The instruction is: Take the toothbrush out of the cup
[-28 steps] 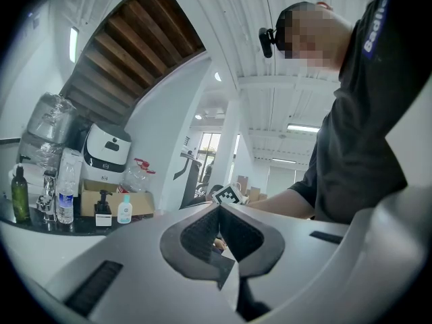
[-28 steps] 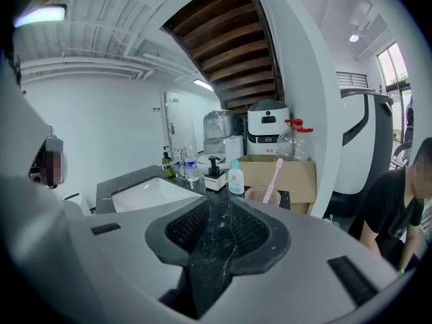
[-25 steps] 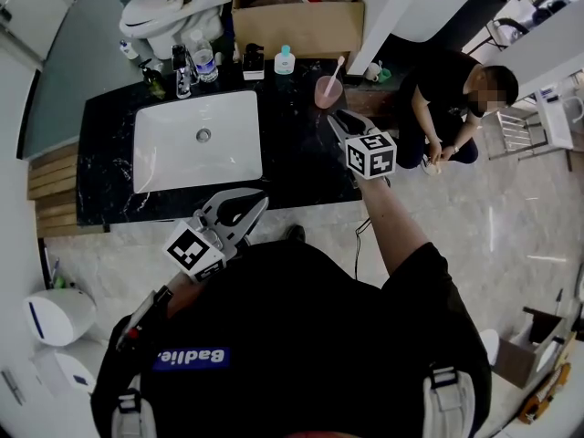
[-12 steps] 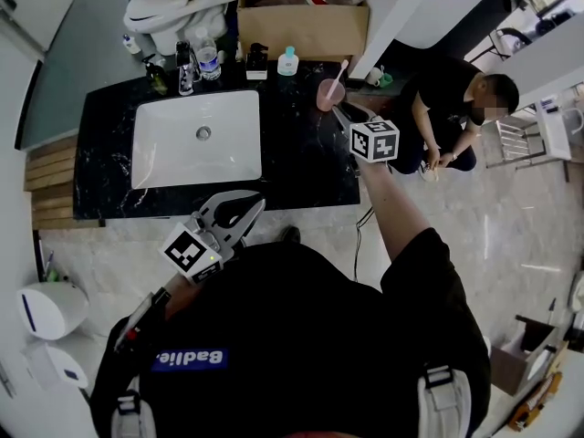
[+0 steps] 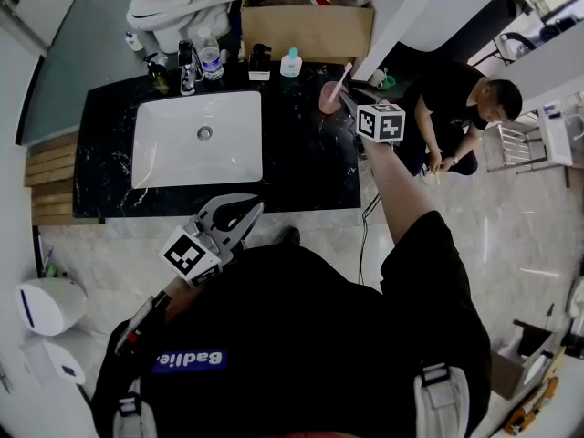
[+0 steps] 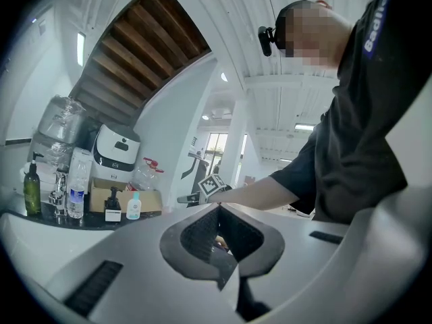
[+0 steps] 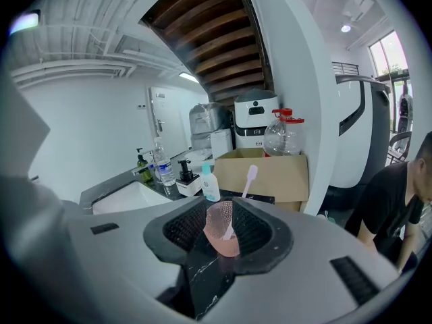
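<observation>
A: What stays out of sight at the cup (image 7: 223, 231)?

B: The lower end of the toothbrush (image 7: 244, 187) sinks inside it, showing only dimly through the pink wall. In the head view, the jaws of the right gripper (image 5: 349, 105) are partly covered by its marker cube (image 5: 380, 122).

A: And along the back?

B: Print on the bottles (image 5: 209, 60) is too small to read. The cardboard box (image 5: 306, 27) and toilet (image 5: 169, 3) run off the top edge.

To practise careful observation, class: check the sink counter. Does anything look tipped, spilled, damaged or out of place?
Nothing stands out. The pink cup stands upright on the black counter with the toothbrush leaning in it, and the bottles behind the sink are upright. No spill shows.
</observation>
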